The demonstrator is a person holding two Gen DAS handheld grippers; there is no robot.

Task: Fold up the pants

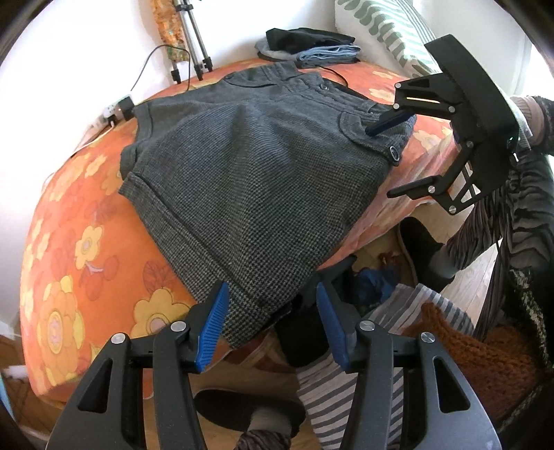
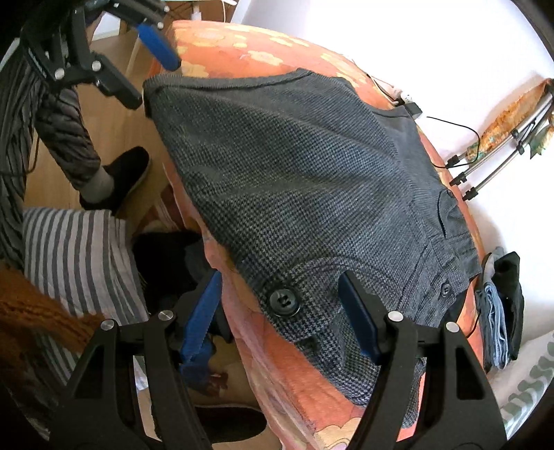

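Dark grey houndstooth short pants [image 1: 249, 173] lie spread on an orange flowered bed cover [image 1: 69, 263]; they also show in the right wrist view [image 2: 311, 194]. My left gripper [image 1: 271, 325] is open, its blue pads either side of the near leg hem at the bed's edge. My right gripper [image 2: 280, 311] is open around the waistband corner with a black button [image 2: 284, 302]. Each gripper shows in the other's view: the right one [image 1: 381, 159] at the waistband, the left one [image 2: 145, 69] at the hem corner.
Folded clothes [image 1: 311, 48] are stacked at the far side of the bed, by a green-patterned pillow [image 1: 387, 27]. A tripod [image 1: 194, 52] and cables stand by the wall. Striped fabric [image 1: 346, 380], an orange knit [image 1: 484, 363] and slippered feet are on the floor below the edge.
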